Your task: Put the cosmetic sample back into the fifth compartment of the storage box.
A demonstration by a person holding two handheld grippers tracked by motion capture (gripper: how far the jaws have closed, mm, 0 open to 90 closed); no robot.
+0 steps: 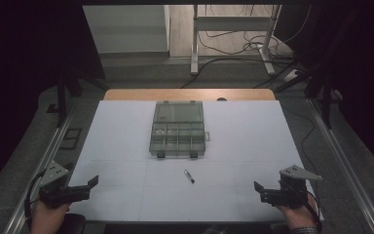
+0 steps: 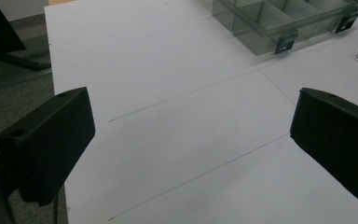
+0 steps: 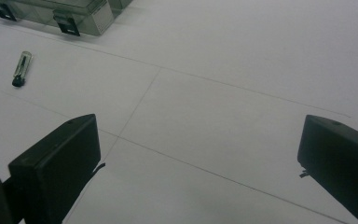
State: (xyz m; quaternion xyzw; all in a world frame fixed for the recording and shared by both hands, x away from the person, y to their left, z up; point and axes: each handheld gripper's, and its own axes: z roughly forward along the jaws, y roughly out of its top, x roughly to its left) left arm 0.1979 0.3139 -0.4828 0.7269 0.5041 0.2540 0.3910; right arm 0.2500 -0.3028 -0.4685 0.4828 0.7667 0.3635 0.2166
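**Small vial, wide jaws: risks of the first pick**

Both grippers rest at the near corners of the white worktop [image 1: 126,131], each released with its jaws spread wide and nothing between them. The left gripper [image 1: 91,186] sits at the near left, the right gripper [image 1: 259,191] at the near right. The small vial [image 1: 189,176], clear-bodied with a dark cap, lies on its side between them, well apart from both and a little nearer the right one. Just beyond it stands the clear compartment box [image 1: 178,129], lid thrown back, its two dark latches facing the person.

The vial looks to be the thing to pick up, and likely to go into the box. Several slips seem possible from here:

- Being round and lying flat, it may roll away if one jaw touches it before the other.
- Its low profile means the jaws must come down almost to the worktop; a shallow approach could skid over it or scrape the sheet.
- A grip near the cap end could let it pivot and drop.
- The compartments are narrow, so a tilted release could leave it across a divider.
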